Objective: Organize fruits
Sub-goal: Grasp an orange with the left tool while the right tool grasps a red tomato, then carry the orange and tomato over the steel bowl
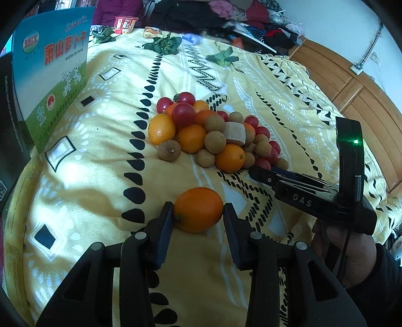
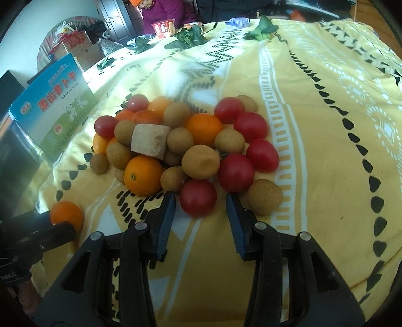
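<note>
A pile of fruit (image 1: 211, 130) lies on the yellow patterned cloth (image 1: 100, 176): red cherry tomatoes, orange kumquats, brown longans and a beige cut chunk (image 2: 150, 140). My left gripper (image 1: 198, 208) is shut on one orange kumquat (image 1: 198, 210), apart from the pile and near the cloth; both pads press its sides. It also shows in the right wrist view, where the kumquat (image 2: 66, 215) sits low on the left. My right gripper (image 2: 199, 201) is open at the pile's near edge, with a red cherry tomato (image 2: 198, 197) between its blue pads and a gap on each side.
A blue and green printed box (image 1: 55, 83) stands at the left beside a dark box (image 1: 10, 120). Leafy greens (image 1: 165, 44) and a red noodle cup (image 1: 124, 24) lie at the far edge, where a person in purple (image 2: 165, 10) sits. Wooden furniture (image 1: 351, 83) is at the right.
</note>
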Demonstrator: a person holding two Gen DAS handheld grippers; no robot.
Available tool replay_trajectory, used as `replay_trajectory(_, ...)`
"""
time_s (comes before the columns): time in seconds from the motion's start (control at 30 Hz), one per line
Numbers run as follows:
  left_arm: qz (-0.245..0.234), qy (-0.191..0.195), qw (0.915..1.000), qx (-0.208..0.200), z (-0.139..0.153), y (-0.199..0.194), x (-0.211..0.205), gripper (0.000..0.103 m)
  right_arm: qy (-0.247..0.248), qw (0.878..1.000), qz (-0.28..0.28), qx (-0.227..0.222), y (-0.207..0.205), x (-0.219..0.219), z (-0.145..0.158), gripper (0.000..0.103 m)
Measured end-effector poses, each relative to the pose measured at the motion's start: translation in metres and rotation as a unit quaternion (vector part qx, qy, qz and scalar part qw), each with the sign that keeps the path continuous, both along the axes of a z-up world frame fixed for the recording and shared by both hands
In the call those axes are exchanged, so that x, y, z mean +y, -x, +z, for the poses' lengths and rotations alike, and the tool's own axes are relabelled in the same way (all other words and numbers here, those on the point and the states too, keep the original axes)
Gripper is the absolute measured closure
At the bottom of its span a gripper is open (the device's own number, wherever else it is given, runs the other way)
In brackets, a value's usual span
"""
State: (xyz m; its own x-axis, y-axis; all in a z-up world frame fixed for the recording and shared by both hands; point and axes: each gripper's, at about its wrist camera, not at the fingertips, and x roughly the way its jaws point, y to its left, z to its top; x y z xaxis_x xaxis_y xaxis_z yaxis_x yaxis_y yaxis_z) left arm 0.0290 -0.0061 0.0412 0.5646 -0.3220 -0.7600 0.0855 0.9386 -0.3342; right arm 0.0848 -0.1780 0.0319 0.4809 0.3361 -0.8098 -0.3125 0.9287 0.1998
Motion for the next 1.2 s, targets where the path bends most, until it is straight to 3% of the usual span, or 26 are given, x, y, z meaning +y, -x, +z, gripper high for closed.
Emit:
replay_trajectory(0.03,0.0,-0.002,1.0,-0.004,0.004,0.002,0.0,0.062,0.0,1.0,-0.001,0.001,0.0,-0.001,0.001,0.076)
replay_trajectory(0.17,0.006,-0.007,0.9996,-0.027,0.027,0.012,0.006,0.062,-0.011,1.0,-0.007,-0.01,0.014,-0.003,0.017,0.076)
replay_trajectory(0.4,0.028,-0.021,0.9958,-0.084,0.083,0.041,0.028,0.062,-0.033,0.998,0.02,-0.048,0.061,0.016,0.072,0.076)
replay_trajectory(0.67,0.116,-0.045,0.9831,-0.134,0.141,0.092,0.106,0.062,-0.053,0.991,0.071,-0.1,0.092,0.068,0.138,0.076)
replay_trajectory(0.9,0.232,-0.062,0.9586,-0.153,0.17,0.148,0.205,0.062,-0.073,0.978,0.146,-0.13,0.115,0.149,0.182,0.076)
replay_trajectory(1.2,0.373,-0.083,0.9118,-0.15,0.176,0.223,0.333,0.062,-0.094,0.953,0.256,-0.133,0.147,0.279,0.21,0.076)
